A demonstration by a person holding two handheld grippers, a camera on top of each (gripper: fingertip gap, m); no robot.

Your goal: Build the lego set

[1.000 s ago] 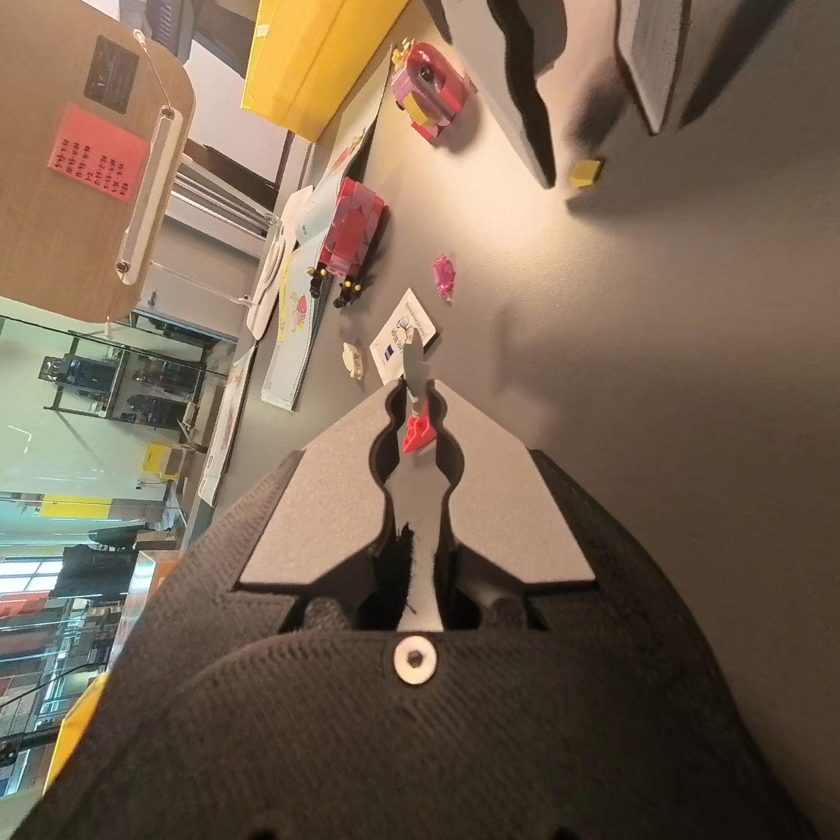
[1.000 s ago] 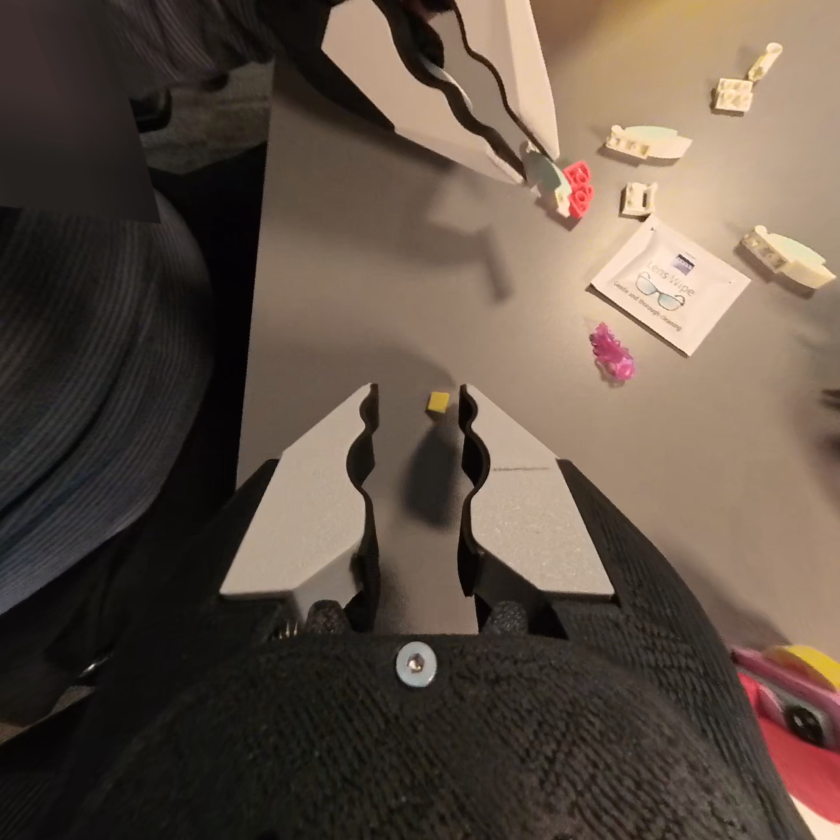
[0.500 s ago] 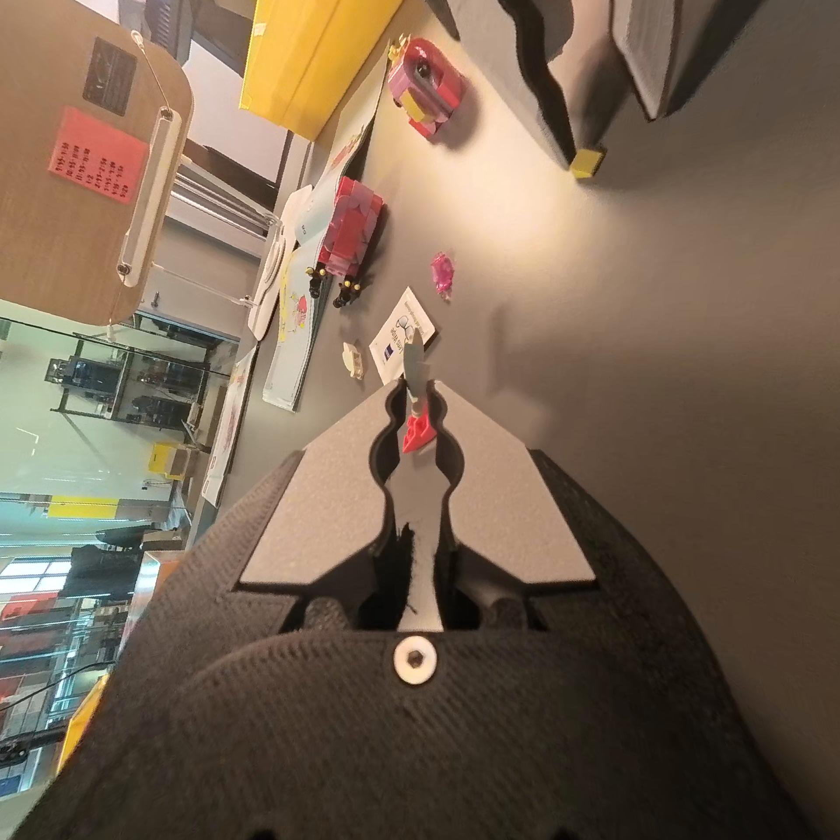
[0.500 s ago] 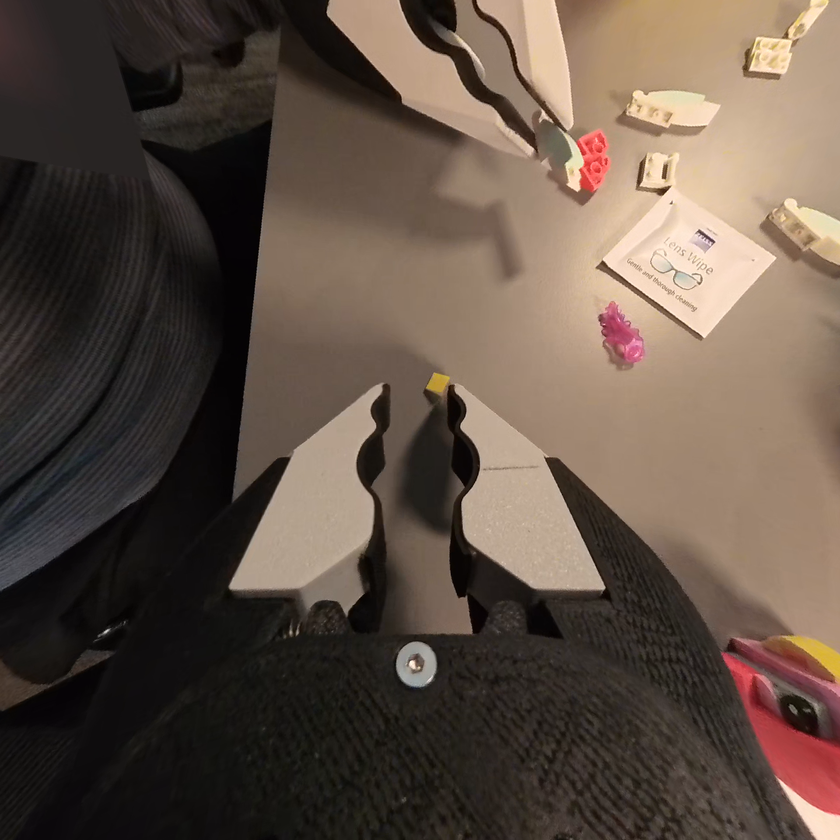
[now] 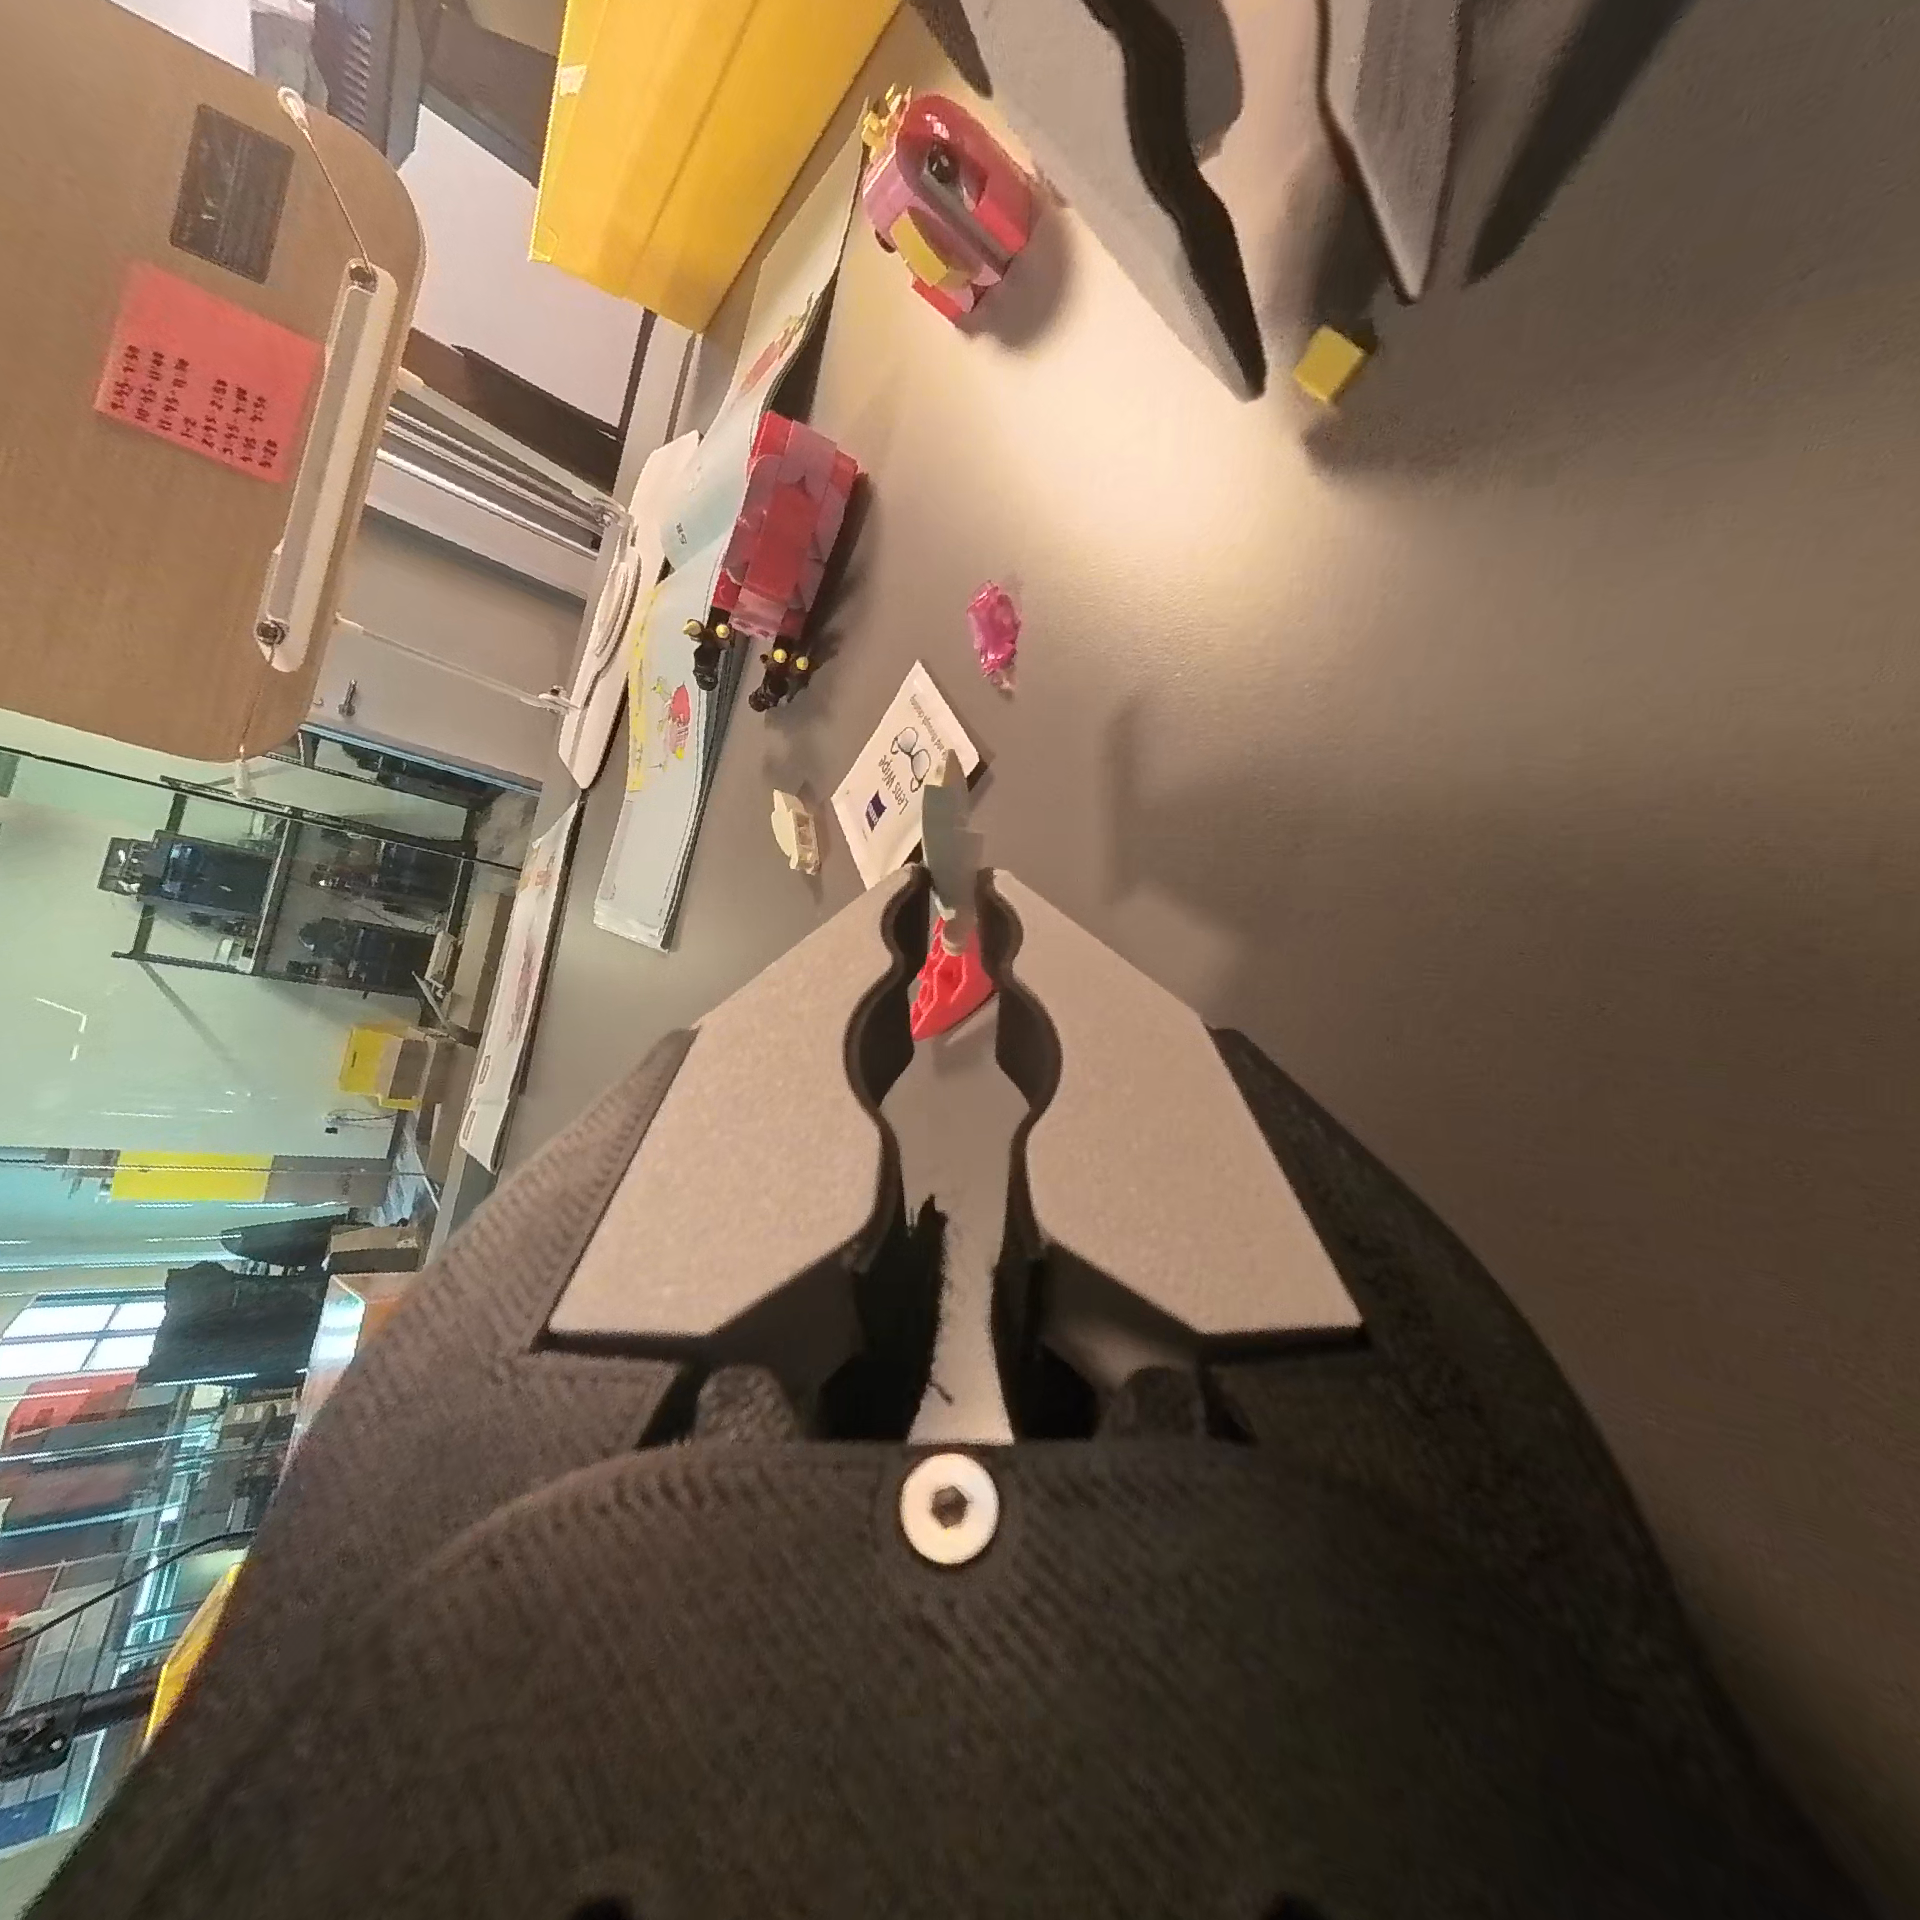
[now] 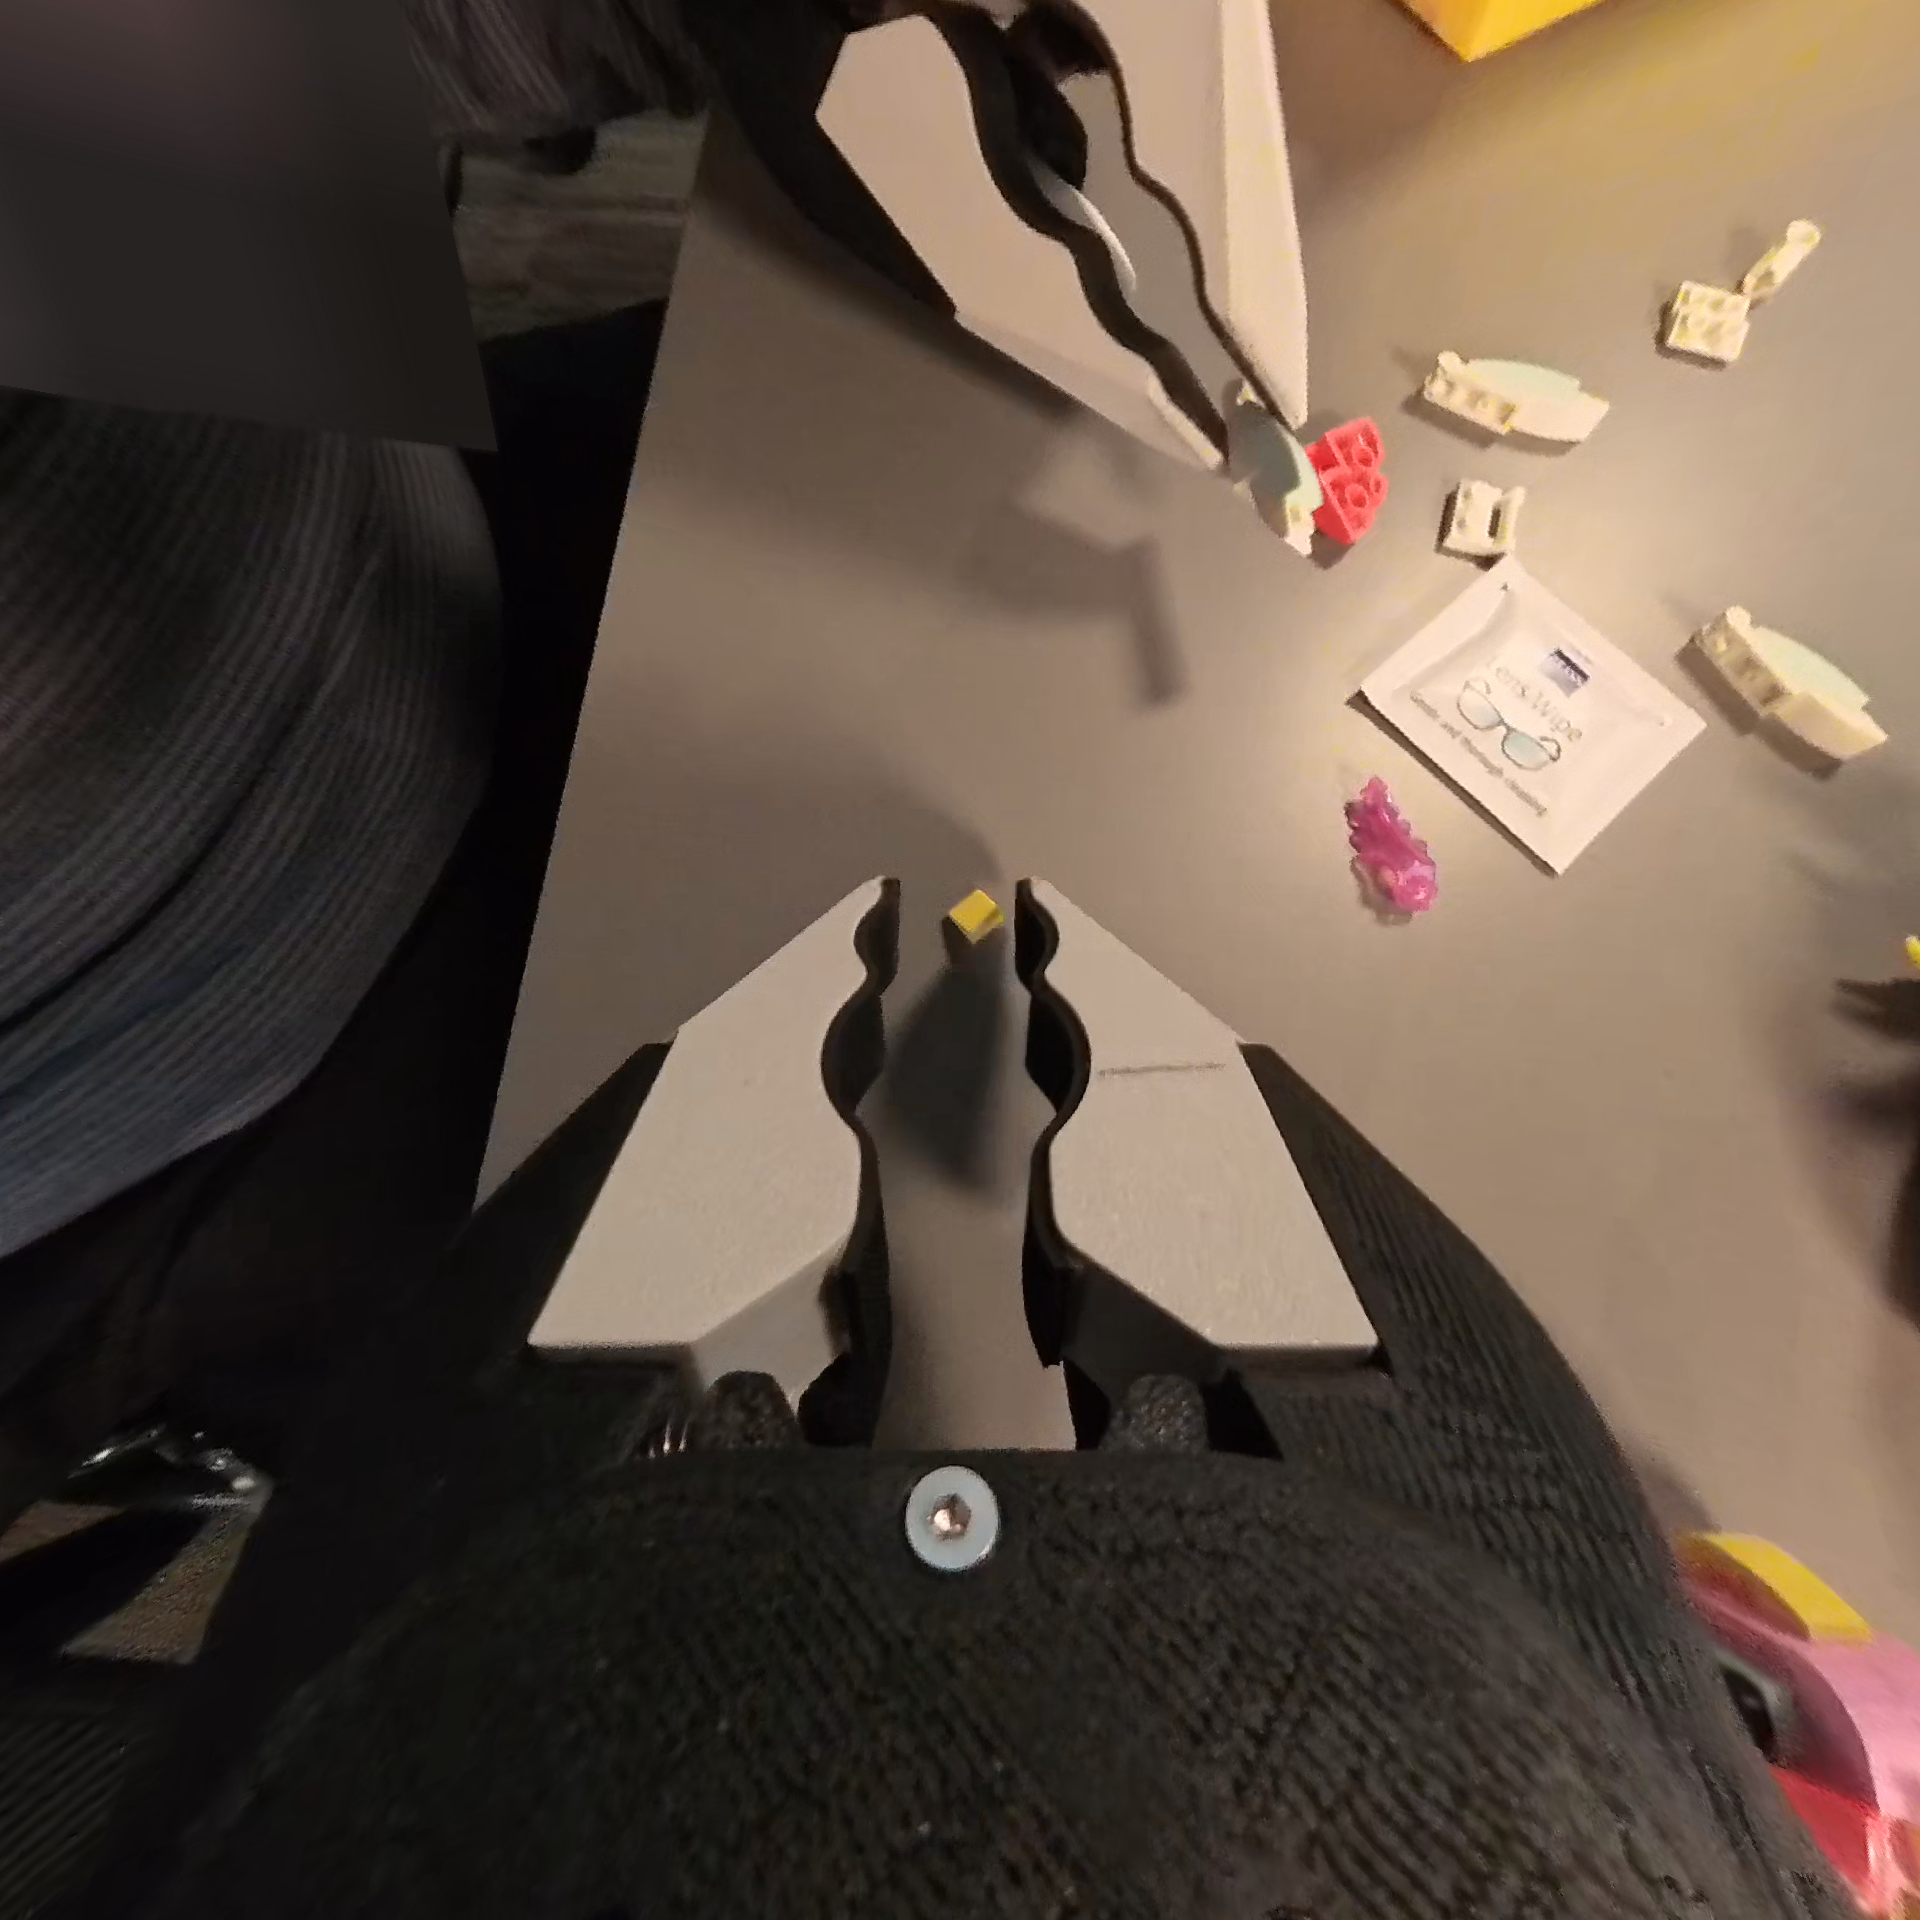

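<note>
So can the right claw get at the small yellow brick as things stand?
Probably yes. The right claw is open with the yellow brick lying on the grey table between its fingertips, nothing in between; the left claw is off to the side.

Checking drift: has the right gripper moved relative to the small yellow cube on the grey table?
Yes. The right gripper advanced; the small yellow cube now sits between its narrowed, untouching fingertips.

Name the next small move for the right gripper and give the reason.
Probably close the right gripper a little more on the small yellow brick. The brick lies on the grey table between the open fingertips, with a gap showing on each side, so neither pad presses it yet. The left gripper already holds a pale and red brick piece.
</note>
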